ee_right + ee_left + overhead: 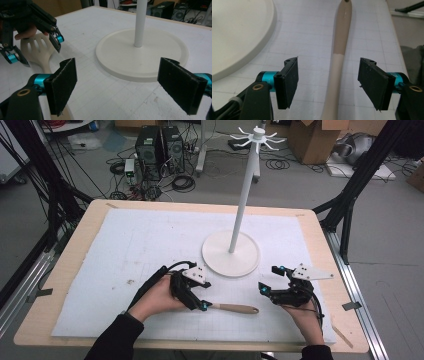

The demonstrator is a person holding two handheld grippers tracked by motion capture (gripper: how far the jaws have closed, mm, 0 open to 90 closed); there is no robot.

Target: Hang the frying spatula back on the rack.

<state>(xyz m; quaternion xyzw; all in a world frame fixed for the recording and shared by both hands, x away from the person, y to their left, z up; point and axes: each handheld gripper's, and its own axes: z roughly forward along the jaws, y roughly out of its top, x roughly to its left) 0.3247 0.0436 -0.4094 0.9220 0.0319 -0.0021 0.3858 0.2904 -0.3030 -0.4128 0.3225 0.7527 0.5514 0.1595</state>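
Jaws of the left gripper [201, 304] stand partly apart and straddle the neck of a slotted spatula [339, 62], which lies flat on the white gridded mat [125, 250] with its handle reaching toward the right gripper [267, 279]; the pads have not yet pressed on it. No earlier picture is needed to judge the step: this looks like a pick-up, and it will go best if the pads come in square on the narrow neck, low to the mat, so the smooth, rounded stem cannot roll out. Its head is pale plastic or silicone, the handle a darker tan, seemingly wood. Further right stands the hanging rack [231, 255], a matte white disc and slim pole. The right gripper hovers wide and empty.
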